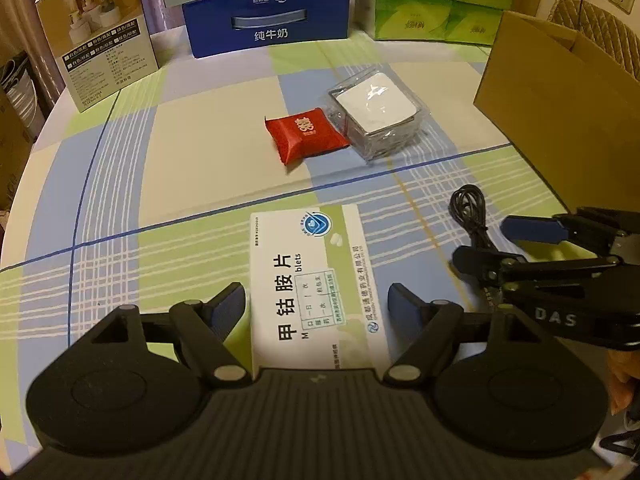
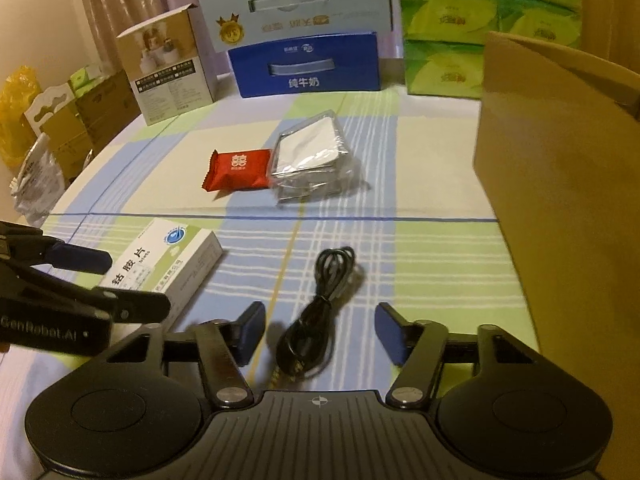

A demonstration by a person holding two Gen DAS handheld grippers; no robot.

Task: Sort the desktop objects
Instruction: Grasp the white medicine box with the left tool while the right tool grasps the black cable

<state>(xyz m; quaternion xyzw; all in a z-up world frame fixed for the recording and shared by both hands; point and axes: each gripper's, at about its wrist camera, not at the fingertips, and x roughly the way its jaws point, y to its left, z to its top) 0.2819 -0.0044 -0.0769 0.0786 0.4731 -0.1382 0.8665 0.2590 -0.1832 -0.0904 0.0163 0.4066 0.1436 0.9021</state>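
Note:
A white and green medicine box [image 1: 316,280] lies flat on the checked tablecloth, and my left gripper [image 1: 318,304] stands open around its near end. A coiled black cable [image 2: 320,300] lies between the fingers of my open right gripper [image 2: 320,320], untouched by either pad. From the left wrist view, the right gripper [image 1: 484,240] sits at the cable [image 1: 468,212]. The right wrist view shows the left gripper [image 2: 132,284] over the medicine box [image 2: 176,256]. Farther back lie a red packet [image 1: 308,136] [image 2: 238,170] and a clear plastic pack [image 1: 376,112] [image 2: 312,156] with white contents, touching.
An open cardboard box [image 1: 560,100] [image 2: 560,200] stands at the right. Along the back are a blue milk carton [image 1: 268,20] [image 2: 306,66], green tissue packs [image 1: 436,0] and a brown-and-white product box [image 1: 96,32]. The table's rounded edge [image 1: 24,184] runs down the left.

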